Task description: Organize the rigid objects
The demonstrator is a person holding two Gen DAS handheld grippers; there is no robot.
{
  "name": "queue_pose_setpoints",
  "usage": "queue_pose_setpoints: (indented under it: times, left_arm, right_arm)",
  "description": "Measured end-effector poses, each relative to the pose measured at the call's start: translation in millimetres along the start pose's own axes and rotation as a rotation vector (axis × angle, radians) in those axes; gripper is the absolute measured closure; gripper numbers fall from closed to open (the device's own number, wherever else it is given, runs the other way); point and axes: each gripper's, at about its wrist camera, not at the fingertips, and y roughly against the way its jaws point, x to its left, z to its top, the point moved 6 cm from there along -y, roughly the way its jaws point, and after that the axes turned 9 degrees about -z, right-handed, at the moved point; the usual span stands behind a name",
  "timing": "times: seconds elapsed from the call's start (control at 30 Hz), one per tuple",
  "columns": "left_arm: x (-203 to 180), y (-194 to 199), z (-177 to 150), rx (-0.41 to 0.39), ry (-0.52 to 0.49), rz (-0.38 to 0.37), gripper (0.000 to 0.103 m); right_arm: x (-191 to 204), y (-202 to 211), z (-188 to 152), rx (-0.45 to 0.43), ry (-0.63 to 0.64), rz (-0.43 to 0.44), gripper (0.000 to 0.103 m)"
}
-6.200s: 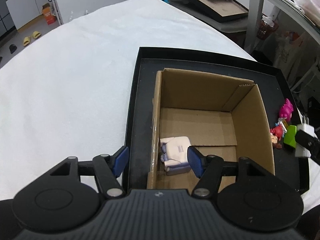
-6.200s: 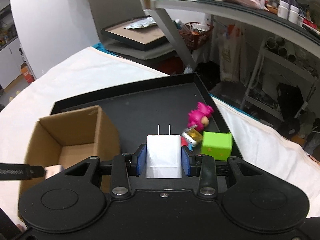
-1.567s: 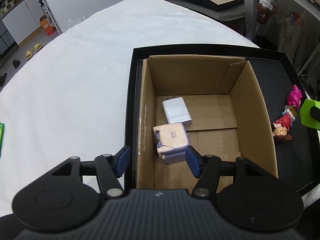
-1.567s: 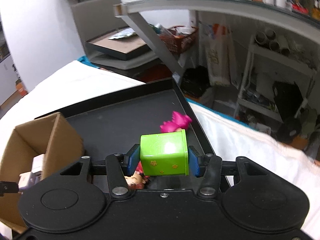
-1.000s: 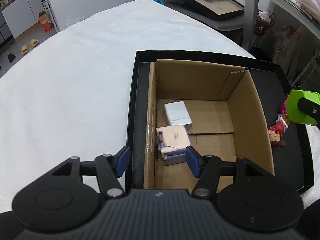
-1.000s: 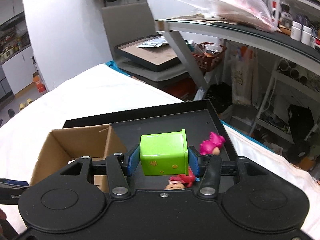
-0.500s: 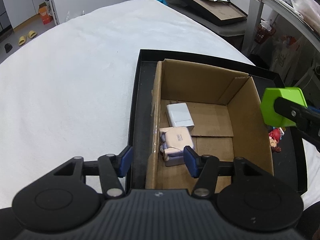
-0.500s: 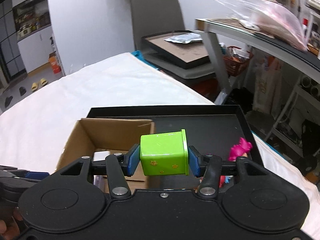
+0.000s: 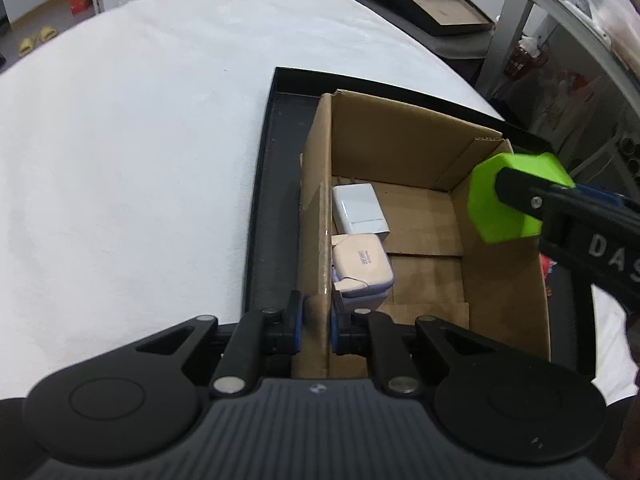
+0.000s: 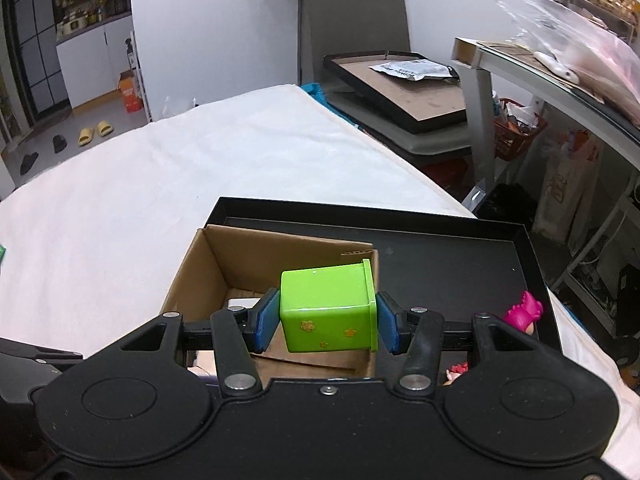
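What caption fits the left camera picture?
Left gripper pinches the cardboard box wall while a green cup arrives.

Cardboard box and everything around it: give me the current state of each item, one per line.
Cardboard box: open-topped, left wall pinched by the left gripper, whose jaws have just closed.
Green cube container: clamped in the right gripper, above the box.
White charger: lying flat in the box.
Pale adapter: in the box, beside the charger.
Pink toy figure: on the black tray, outside the box.
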Motion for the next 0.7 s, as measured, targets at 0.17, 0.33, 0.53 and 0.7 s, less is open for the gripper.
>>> queue_pose_setpoints:
  times: [0.17, 0.33, 0.53, 0.7]
  left_arm:
    - [1, -1, 2, -0.01, 0.021, -0.033, 0.09]
    - [4, -1, 2, -0.013, 0.031, -0.056, 0.089]
    - [7, 0, 3, -0.012, 0.054, -0.079, 0.088]
    - [6, 1, 3, -0.014, 0.052, -0.083, 0.088]
  right_arm:
    - [9, -6, 1, 0.009, 0.043, -0.001, 0.054]
    - [16, -14, 1, 0.018, 0.069, 0.003, 0.054]
    - [26, -19, 6, 0.023, 0.062, 0.024, 0.054]
    - [35, -22, 11, 0.011, 0.084, 0.031, 0.054]
